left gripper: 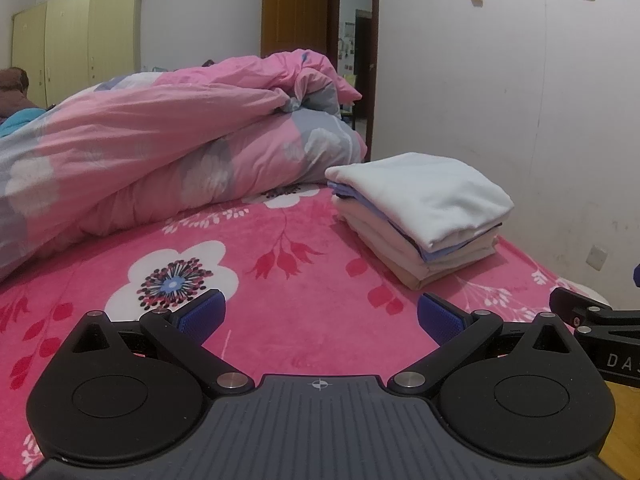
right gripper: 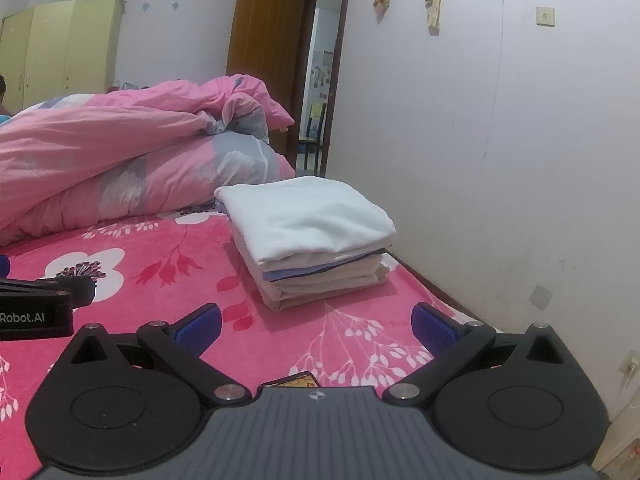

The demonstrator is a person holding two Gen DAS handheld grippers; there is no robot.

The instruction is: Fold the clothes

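Right wrist — folded stack (right gripper: 306, 236) near wall (right gripper: 500, 160)

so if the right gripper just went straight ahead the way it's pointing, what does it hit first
Most likely the stack of folded clothes on the bed. The open right gripper aims about at its near edge, with only bare blanket between; depth is uncertain.

- 1 stack of folded clothes (right gripper: 308, 236), on the bed (right gripper: 168, 288) near the wall; approx 5–6 folded layers, exact no. unclear.
- 1 pink quilt (left gripper: 160, 140), bunched up left of the stack.
- 2 grippers: left gripper (left gripper: 320, 316) and right gripper (right gripper: 316, 322), each w/ 2 blue pads, jaws spread wide, nothing between.
- 1 wardrobe (left gripper: 76, 44), far left of the stack, 3 doors visible.
- 1 wooden door (right gripper: 266, 20), behind the stack.
- 2 cloth items (right gripper: 434, 0) hung on wall hooks, above the stack.
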